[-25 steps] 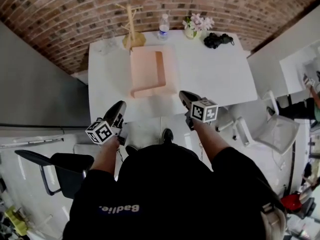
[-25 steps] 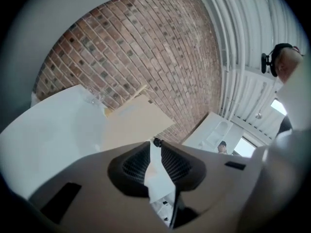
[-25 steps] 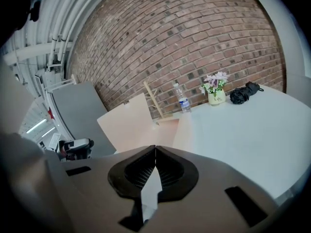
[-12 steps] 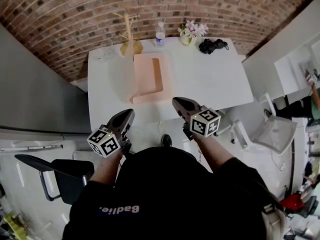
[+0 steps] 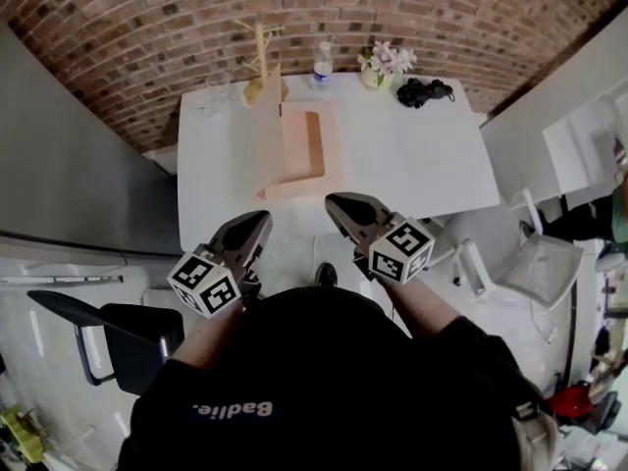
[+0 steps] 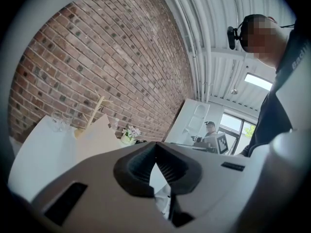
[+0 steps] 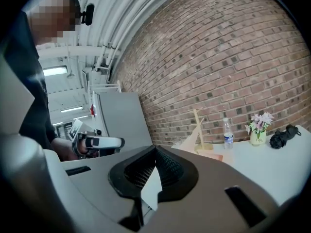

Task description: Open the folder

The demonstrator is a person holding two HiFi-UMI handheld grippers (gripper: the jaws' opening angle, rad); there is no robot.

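Note:
A pink folder point(image 5: 306, 151) lies on the white table point(image 5: 422, 155), left of the middle. Its pale cover point(image 5: 261, 133) stands raised along the folder's left side. That cover also shows in the left gripper view point(image 6: 97, 134) and in the right gripper view point(image 7: 198, 130). My left gripper point(image 5: 257, 222) hovers over the table's near edge, short of the folder, jaws shut on nothing point(image 6: 155, 145). My right gripper point(image 5: 339, 204) hangs beside it, also shut and empty point(image 7: 155, 149). Neither one touches the folder.
Along the table's far edge stand a glass point(image 5: 216, 90), a wooden stand point(image 5: 260, 59), a water bottle point(image 5: 322, 65), a vase of flowers point(image 5: 381, 63) and a black bundle point(image 5: 425, 90). A black chair point(image 5: 108, 330) is at the near left, a white chair point(image 5: 538, 259) at the right.
Both grippers have risen toward the head camera and drawn closer together. The folder's pale cover, flat a second ago, now stands up at the folder's left side.

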